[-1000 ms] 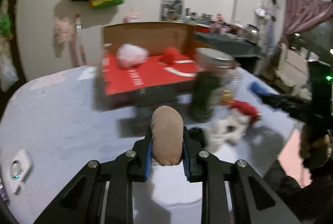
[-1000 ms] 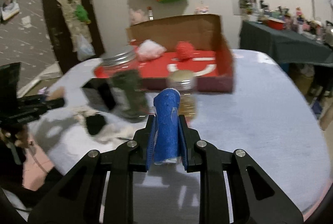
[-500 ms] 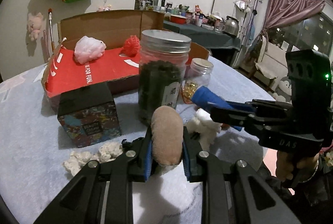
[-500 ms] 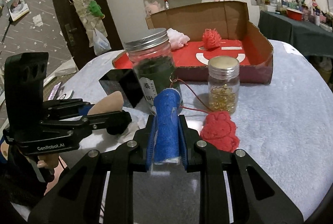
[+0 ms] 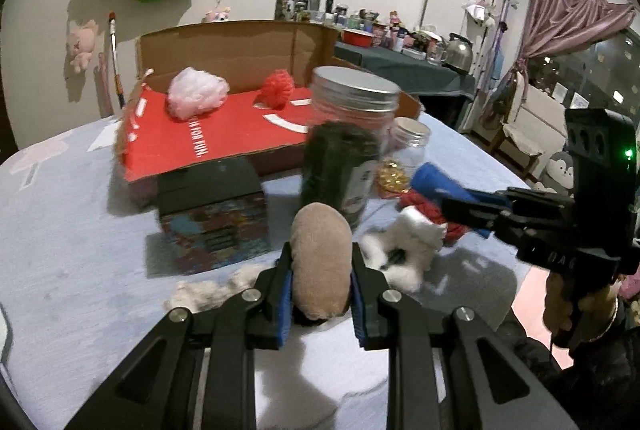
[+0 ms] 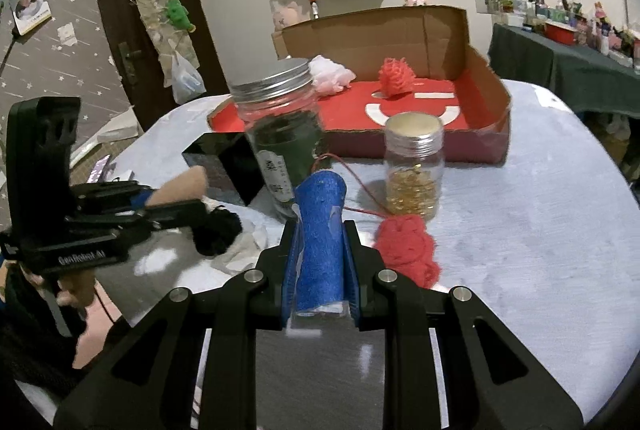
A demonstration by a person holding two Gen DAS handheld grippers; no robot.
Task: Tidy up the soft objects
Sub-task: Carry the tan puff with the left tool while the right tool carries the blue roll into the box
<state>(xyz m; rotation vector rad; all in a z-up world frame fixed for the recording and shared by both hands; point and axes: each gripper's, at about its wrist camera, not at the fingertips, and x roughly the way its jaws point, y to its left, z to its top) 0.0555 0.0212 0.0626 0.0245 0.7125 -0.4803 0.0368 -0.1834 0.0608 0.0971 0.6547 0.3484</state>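
My left gripper (image 5: 320, 262) is shut on a tan plush piece (image 5: 320, 262), held above the table's near edge. My right gripper (image 6: 320, 238) is shut on a blue felt roll (image 6: 321, 242); it shows in the left wrist view (image 5: 434, 186). A red knitted toy (image 6: 408, 250) lies right of the roll. White fluffy pieces (image 5: 404, 246) and a black fuzzy one (image 6: 218, 230) lie between the grippers. A red-lined cardboard box (image 6: 480, 138) at the back holds a pink puff (image 5: 196, 96) and a red puff (image 6: 396, 74).
A tall jar with dark contents (image 6: 284, 146), a small jar with golden bits (image 6: 414, 170) and a dark patterned box (image 5: 212, 210) stand in front of the cardboard box. The table has a pale blue cloth (image 6: 540, 230). A white device (image 5: 4, 330) lies at the left edge.
Both grippers still hold their pieces. The left view has shifted a little, with the jar and patterned box now slightly farther and blurred. The right gripper stays beside the red toy.
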